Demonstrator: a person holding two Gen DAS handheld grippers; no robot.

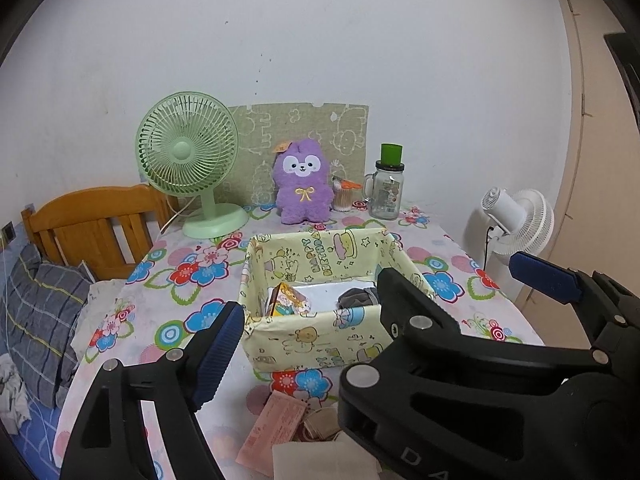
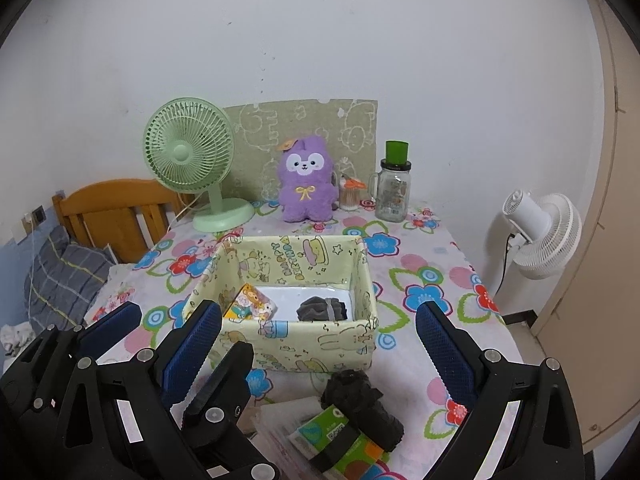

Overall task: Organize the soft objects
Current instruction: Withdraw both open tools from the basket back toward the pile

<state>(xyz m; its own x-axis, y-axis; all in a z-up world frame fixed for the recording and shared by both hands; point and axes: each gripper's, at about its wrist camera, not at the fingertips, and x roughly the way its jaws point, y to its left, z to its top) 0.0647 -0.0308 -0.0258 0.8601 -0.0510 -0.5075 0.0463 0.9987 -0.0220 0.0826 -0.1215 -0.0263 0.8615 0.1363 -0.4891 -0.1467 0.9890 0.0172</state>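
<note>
A pale yellow cartoon-print box [image 2: 304, 340] [image 1: 320, 340] stands mid-table. Inside lie a grey rolled sock [image 2: 322, 309] [image 1: 358, 298] and a small cartoon packet [image 2: 250, 304] [image 1: 286, 300]. A black rolled soft item [image 2: 360, 404] lies on the table in front of the box, between my right gripper's fingers. My right gripper [image 2: 320, 360] is open and empty. My left gripper [image 1: 304, 328] is open and empty, near the box's front left. The right gripper's black body crosses the left wrist view [image 1: 460, 380]. A purple plush [image 2: 306, 180] [image 1: 304, 184] sits at the back.
A green packet [image 2: 340, 436], a pink packet [image 1: 272, 428] and papers lie at the table's near edge. A green desk fan [image 2: 192, 160], a glass jar with green lid [image 2: 394, 188] and a cotton-swab cup [image 2: 350, 194] stand at the back. A white fan [image 2: 540, 228] stands right; a bed lies left.
</note>
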